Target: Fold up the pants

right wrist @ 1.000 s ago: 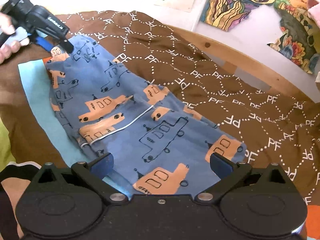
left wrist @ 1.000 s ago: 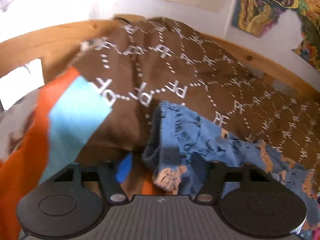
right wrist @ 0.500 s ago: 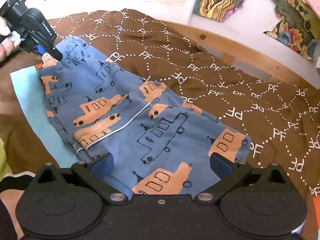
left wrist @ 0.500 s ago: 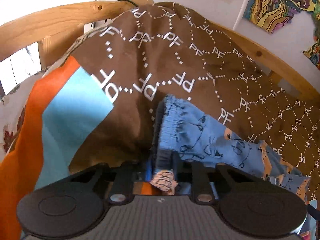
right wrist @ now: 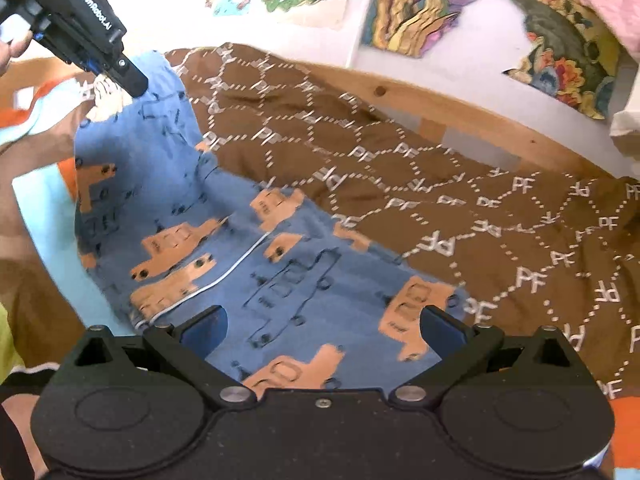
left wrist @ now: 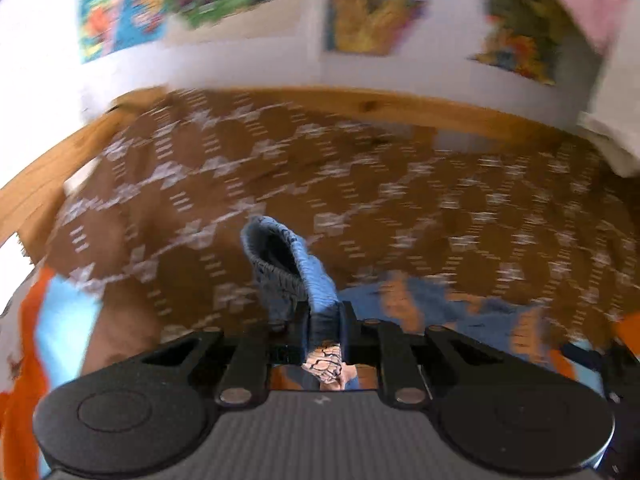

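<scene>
Bed: brown blanket (right wrist: 440,184) under blue pants (right wrist: 248,264).
Left gripper (left wrist: 324,322): now pinching waistband (left wrist: 288,256), lifted, upper left.
Right gripper (right wrist: 320,324): spread, over legs.
Meaning: fold beginning.

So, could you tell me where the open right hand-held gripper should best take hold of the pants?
Probably the near hem edge of the pants, approached straight forward and down. That edge lies flat on the brown blanket between the right hand-held gripper fingers, opposite the waistband the left hand-held gripper pinches.
</scene>
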{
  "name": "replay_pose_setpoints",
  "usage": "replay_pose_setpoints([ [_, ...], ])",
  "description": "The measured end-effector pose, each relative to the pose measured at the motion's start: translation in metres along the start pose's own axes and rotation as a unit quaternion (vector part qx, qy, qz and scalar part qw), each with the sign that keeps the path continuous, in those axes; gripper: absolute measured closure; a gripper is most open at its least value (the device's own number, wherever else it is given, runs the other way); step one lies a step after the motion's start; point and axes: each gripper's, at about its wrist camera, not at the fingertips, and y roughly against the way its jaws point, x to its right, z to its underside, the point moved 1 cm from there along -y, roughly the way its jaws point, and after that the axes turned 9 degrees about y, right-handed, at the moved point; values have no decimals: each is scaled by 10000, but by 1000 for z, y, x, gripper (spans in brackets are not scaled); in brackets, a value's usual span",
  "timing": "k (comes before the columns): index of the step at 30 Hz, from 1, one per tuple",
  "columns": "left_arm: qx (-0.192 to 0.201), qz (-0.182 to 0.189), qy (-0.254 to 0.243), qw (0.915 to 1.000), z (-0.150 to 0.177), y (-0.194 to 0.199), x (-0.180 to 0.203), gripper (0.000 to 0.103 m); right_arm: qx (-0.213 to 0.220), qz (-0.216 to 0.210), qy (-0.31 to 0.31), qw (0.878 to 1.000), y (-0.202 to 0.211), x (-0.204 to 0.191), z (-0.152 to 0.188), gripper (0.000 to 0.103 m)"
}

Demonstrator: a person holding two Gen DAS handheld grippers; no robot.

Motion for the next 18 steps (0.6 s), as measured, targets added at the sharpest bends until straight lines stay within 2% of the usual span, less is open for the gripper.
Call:
replay_pose_setpoints([
  [5, -180, 653, -636, 9957, 12, -1, 59, 87, 107, 187, -71, 9997, 13, 42, 4, 1],
  [9, -450, 875, -1237, 9874, 35, -19, 109, 84, 34, 596, -392, 9974, 21, 81, 14, 1],
  [11, -609, 1054, -1452, 9819, 49, -31, 128, 73, 22, 709, -750, 9947, 23, 101, 20, 1],
  [13, -693, 1238, -1615, 9766, 62, -37, 140, 50, 27, 711, -1135, 9910, 25, 116, 26, 1],
  [15, -642, 1214, -1892, 9723, 77, -39, 147, 44, 59, 606, -1514, 9866, 26, 126, 32, 1],
  [18, -536, 997, -2474, 9623, 100, -41, 148, 41, 105, 311, -1783, 9834, 26, 132, 36, 1],
])
